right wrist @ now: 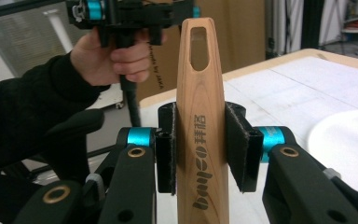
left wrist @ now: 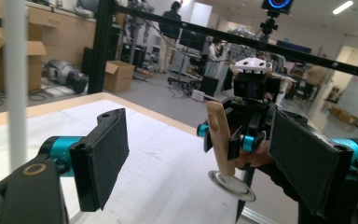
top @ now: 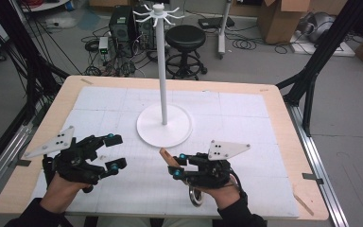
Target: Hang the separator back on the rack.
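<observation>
Right gripper point(top: 177, 166) clamped on wooden-handled utensil point(right wrist: 200, 140), slotted handle end aimed up toward hook stand point(top: 163, 71) ahead and slightly left, metal head hanging below the hand; left gripper point(top: 113, 151) spread, empty, equally near.

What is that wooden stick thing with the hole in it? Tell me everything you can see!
It is the wooden handle of a kitchen tool, pale brown with fine grain. Near its rounded tip is a long hanging slot, and dark letters are printed down its face. The right gripper clamps it between two black padded jaws, lifted off the table. At the handle's other end, in the left gripper view, hangs a round shiny metal part. Nothing else touches it.
</observation>
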`<state>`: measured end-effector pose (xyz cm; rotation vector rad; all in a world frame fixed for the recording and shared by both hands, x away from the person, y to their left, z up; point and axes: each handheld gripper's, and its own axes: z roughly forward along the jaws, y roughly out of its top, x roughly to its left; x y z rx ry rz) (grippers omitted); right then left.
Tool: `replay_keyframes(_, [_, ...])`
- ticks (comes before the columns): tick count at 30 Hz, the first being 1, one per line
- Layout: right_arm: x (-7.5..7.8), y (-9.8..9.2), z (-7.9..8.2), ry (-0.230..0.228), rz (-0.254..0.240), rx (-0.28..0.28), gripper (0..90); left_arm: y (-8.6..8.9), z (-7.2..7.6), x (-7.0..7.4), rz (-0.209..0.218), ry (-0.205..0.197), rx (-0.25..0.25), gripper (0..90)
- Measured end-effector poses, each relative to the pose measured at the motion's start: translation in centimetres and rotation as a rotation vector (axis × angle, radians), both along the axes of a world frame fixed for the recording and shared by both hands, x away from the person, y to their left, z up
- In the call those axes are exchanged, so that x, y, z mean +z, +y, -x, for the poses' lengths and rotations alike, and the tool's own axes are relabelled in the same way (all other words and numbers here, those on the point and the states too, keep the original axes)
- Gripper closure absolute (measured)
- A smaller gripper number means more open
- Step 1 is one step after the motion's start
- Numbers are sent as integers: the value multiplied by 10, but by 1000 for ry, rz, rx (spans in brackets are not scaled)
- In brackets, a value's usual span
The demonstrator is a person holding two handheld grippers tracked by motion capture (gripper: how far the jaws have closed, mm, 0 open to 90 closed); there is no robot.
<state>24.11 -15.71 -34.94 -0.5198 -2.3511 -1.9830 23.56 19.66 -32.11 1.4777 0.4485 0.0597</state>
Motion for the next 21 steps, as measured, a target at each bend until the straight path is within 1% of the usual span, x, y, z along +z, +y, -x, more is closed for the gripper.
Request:
replay_keyframes(2, [1,4,2,-2,-10,15,670,-7,-2,3,-3,-4,-25,209])
replay_keyframes(3, [1,5,2,-3,-17,24,670,-12,-3,4,1,-4,-46,216])
replay_keyframes(4, [1,7,3,-2,-24,32,670,-12,-3,4,1,-4,-46,224])
replay_keyframes(5, [1,8,4,2,-30,40,670,-19,-4,5,1,-2,-84,229])
replay_keyframes(10, [1,12,6,0,-49,69,670,-38,-5,8,-14,0,-162,278])
replay_keyframes(14, [1,13,7,-4,-59,82,670,-47,-6,7,-8,1,-205,321])
replay_keyframes(17, [2,14,8,-14,-61,86,670,-51,-5,6,-9,0,-213,342])
replay_keyframes(19, [2,17,10,-32,-63,106,670,-55,-5,5,-1,7,-228,351])
replay_keyframes(20, [2,17,10,-32,-63,106,670,-55,-5,5,-1,7,-228,358])
replay_keyframes(21, [2,19,11,-33,-69,115,670,-58,-5,4,2,9,-241,369])
